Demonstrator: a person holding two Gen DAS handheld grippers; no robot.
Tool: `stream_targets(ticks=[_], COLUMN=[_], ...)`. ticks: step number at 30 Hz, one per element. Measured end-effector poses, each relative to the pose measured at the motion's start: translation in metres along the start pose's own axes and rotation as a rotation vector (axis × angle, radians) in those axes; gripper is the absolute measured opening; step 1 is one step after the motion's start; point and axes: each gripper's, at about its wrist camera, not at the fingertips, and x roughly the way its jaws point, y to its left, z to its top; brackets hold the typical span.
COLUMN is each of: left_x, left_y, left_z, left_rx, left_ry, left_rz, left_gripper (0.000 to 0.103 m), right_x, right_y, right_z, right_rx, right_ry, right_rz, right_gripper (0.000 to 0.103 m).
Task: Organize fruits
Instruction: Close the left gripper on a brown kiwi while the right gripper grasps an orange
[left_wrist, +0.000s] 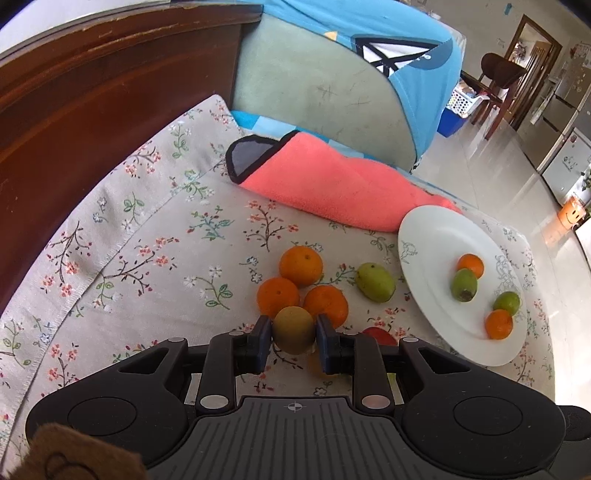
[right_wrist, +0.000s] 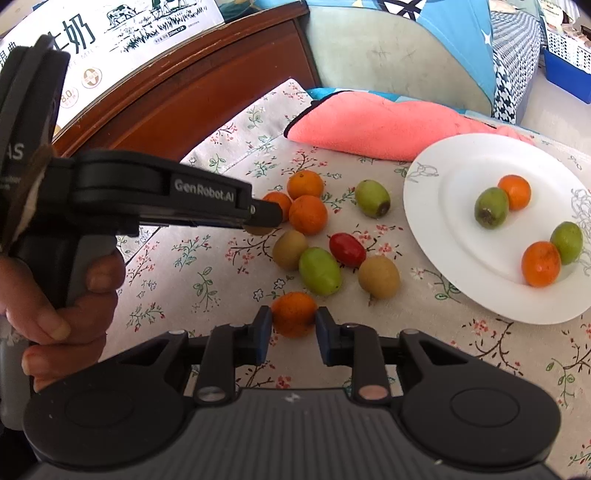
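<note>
My left gripper (left_wrist: 293, 334) is shut on a brownish-green kiwi (left_wrist: 294, 323), just in front of three oranges (left_wrist: 301, 266) clustered on the floral cloth. In the right wrist view that left gripper (right_wrist: 264, 218) reaches in from the left, a hand on its grip. My right gripper (right_wrist: 292, 323) is shut on a small orange (right_wrist: 293, 312) near the cloth's front. Loose fruit lies between: two kiwis (right_wrist: 378, 277), green fruits (right_wrist: 319, 271) and a red one (right_wrist: 347, 250). The white plate (right_wrist: 461, 170) at the right carries two oranges and two green fruits.
A pink towel (left_wrist: 332, 184) lies behind the fruit, in front of a grey-green cushion with a blue cover (left_wrist: 314, 85). A brown wooden board (left_wrist: 92, 110) borders the cloth on the left, with a printed milk carton (right_wrist: 110, 33) behind it. The floor drops away beyond the plate (left_wrist: 424, 236).
</note>
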Motion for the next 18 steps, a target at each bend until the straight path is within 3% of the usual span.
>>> stream_targets(ticks=[11,18], left_x=[0.014,0.002], left_y=[0.006,0.002], left_z=[-0.006,-0.004], left_rx=[-0.017,-0.001], left_ry=[0.037,-0.003], left_rz=[0.004,-0.006], left_gripper=[0.024,0.023], right_x=[0.014,0.009], right_y=[0.007,0.004], right_z=[0.000,0.002], right_rx=[-0.020,-0.008], right_ry=[0.016,0.010], right_rz=[-0.024,-0.006], right_gripper=[0.033,0.030])
